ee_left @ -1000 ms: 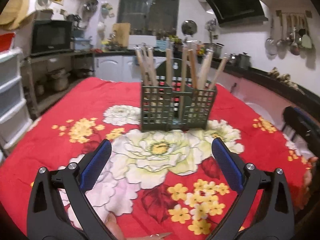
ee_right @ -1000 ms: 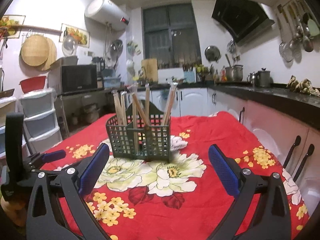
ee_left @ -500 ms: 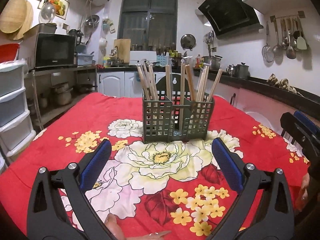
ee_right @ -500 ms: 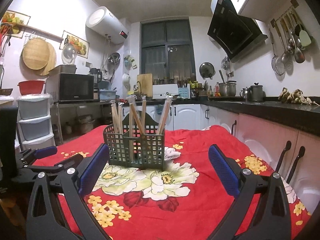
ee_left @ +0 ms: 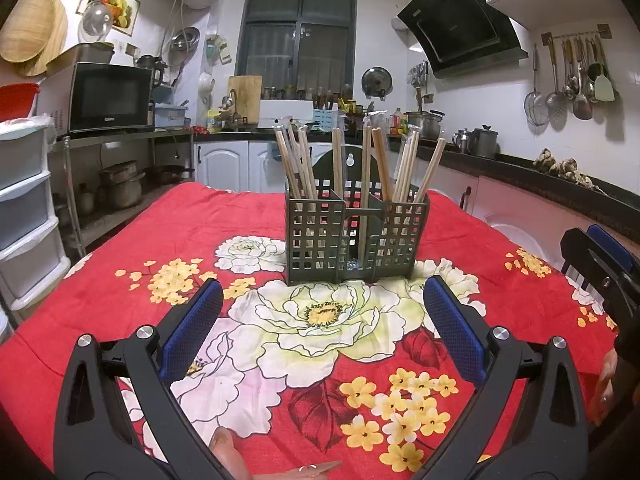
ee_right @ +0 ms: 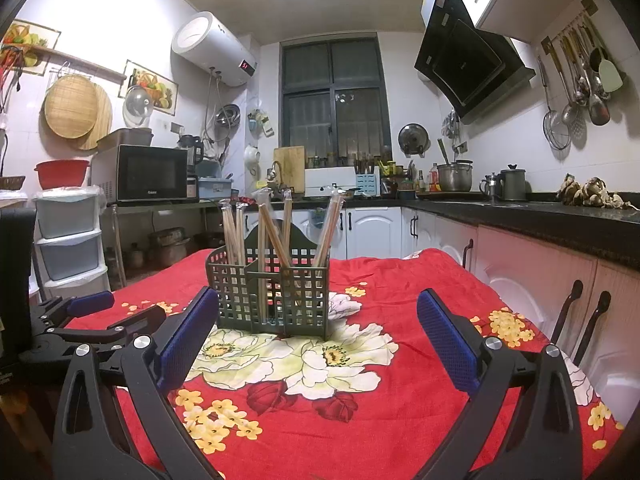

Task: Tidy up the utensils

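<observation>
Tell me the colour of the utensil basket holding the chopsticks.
Dark grey-green, with a square grid of openings. The utensil basket shows best in the left wrist view.

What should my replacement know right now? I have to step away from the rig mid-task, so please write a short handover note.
Left gripper: open, empty, held above the floral tablecloth short of the holder.
Right gripper: open, empty, likewise short of the holder.
Utensil holder: dark green grid caddy standing upright mid-table, ahead of both grippers.
Chopsticks: standing in the holder's compartments, some in clear wrappers. No loose utensils show on the cloth.
Done: as far as the views show, the chopsticks are in the holder.
Left: probably nothing. Check the table areas outside both views before stopping.
</observation>
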